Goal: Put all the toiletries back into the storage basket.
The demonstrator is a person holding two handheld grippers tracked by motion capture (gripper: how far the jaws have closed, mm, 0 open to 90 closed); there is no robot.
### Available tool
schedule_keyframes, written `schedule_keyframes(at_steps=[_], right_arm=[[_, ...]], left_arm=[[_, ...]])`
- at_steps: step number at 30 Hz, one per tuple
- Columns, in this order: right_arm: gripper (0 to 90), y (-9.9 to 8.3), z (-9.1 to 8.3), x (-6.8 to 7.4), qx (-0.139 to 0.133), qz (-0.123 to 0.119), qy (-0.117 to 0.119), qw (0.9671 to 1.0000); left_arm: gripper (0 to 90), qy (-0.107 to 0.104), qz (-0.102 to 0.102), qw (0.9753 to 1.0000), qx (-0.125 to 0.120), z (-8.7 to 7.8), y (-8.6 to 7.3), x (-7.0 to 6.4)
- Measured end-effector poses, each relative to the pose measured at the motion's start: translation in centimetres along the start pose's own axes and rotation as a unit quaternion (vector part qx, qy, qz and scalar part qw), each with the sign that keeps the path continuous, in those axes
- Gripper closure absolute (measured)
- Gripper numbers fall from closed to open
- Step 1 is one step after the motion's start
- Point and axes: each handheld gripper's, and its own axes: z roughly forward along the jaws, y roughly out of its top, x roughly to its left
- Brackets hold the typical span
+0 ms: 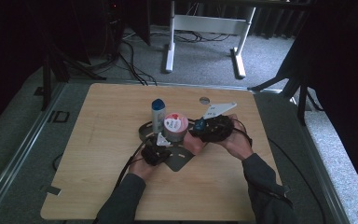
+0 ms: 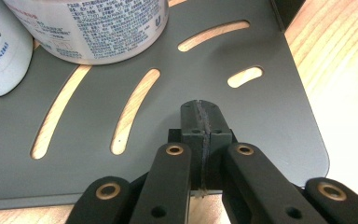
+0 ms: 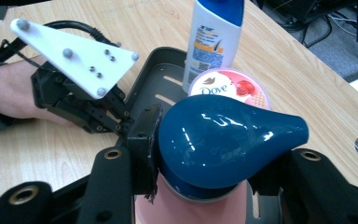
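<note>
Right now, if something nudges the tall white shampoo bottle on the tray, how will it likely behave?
The shampoo bottle is tall and narrow, so it probably tips easily. Its glossy plastic looks slippery. The Dove jar beside it might check a fall that way.

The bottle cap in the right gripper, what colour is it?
Shiny dark teal-blue cap, on a pinkish bottle; the right gripper view shows it best.

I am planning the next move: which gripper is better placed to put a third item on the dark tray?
Right. The right gripper already holds a teal-capped bottle near the tray, while the left gripper is shut and empty.
</note>
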Motion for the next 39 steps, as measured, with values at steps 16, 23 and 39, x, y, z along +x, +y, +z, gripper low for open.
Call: schedule_keyframes(at_steps=[16, 23, 39], right_arm=[[53.0, 0.2, 0.5, -1.4, 0.003, 0.015, -0.012, 0.9998], [53.0, 0.3, 0.7, -1.8, 0.005, 0.019, -0.021, 0.9996], [53.0, 0.1, 1.4, -2.9, 0.009, 0.035, -0.025, 0.9990]], left_arm=[[90.0, -0.001, 0.000, 1.0000, -0.001, 0.0, 0.0, 0.1], [90.0, -0.002, 0.000, 1.0000, -0.002, 0.0, -0.1, 0.1], [90.0, -0.003, -0.003, 1.0000, -0.004, 0.0, -0.1, 0.1]])
